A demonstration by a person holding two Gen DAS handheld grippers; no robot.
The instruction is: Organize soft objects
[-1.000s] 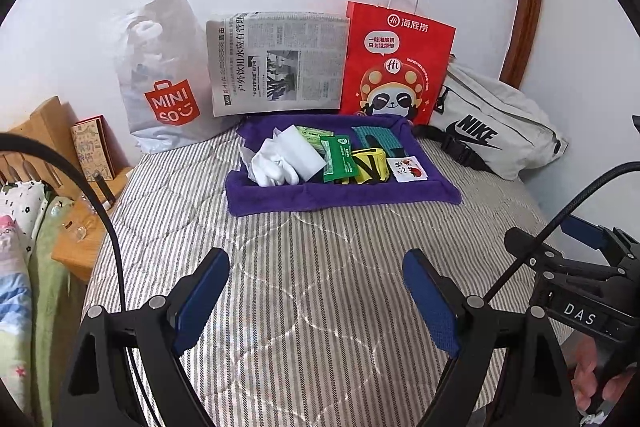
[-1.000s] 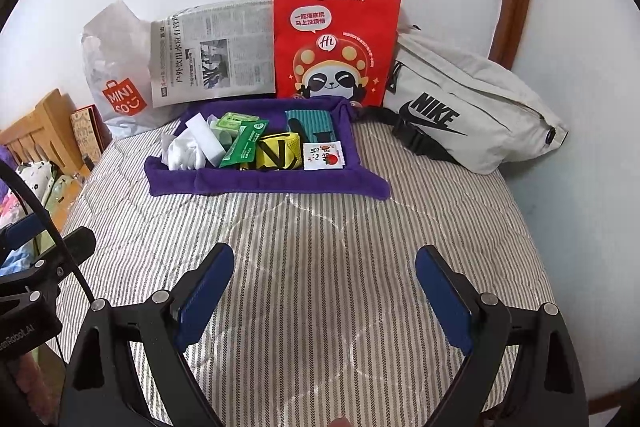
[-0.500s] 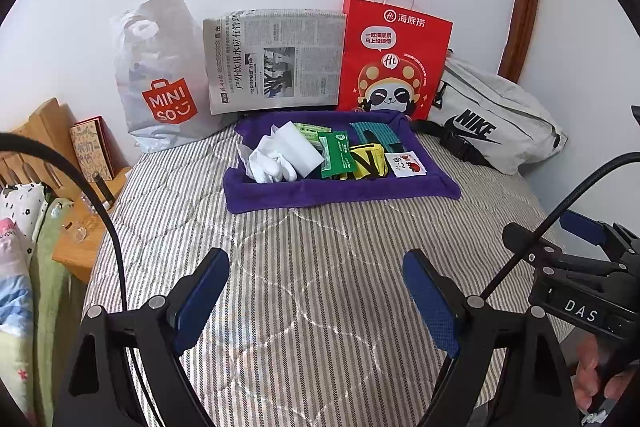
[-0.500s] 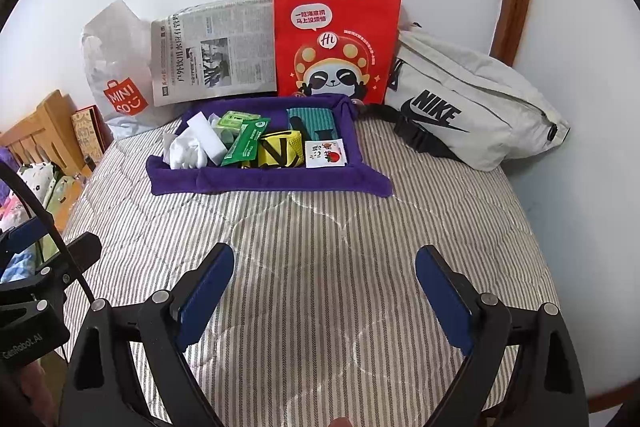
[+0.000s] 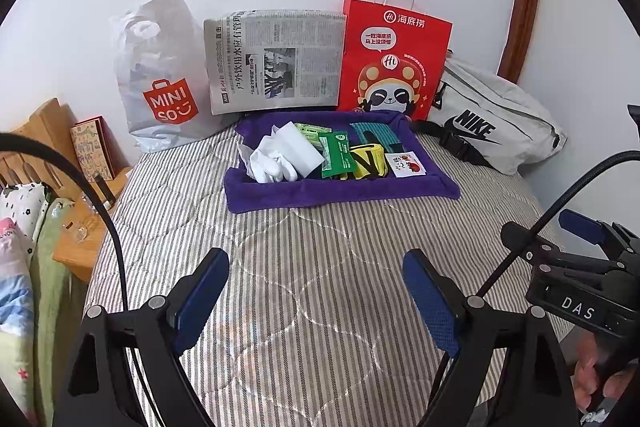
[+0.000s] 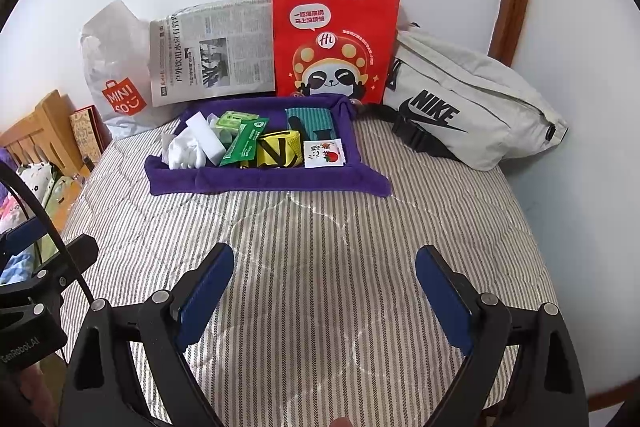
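Both grippers hang over the near end of the striped bed (image 5: 320,267), the left gripper (image 5: 316,291) and the right gripper (image 6: 324,291) each with jaws spread wide and nothing between them. The soft things sit well away at the far end, heaped in a purple tray (image 5: 340,193): white gloves (image 5: 272,163) on the left, a green packet (image 5: 338,157) lying over its neighbours, a yellow and black pouch (image 5: 366,163), and a small white card (image 5: 408,165) at the right. I'd worry most about that crowding; a wide jaw closing on the gloves could easily pinch the packet too, or snag the tray's floppy cloth wall and drag the lot. The red paper bag (image 6: 336,43) and the newspaper (image 6: 212,55) stand just behind the tray against the wall, so an overlong reach might knock them over. The mattress gives, so pressing down may sink a thin item out of reach.
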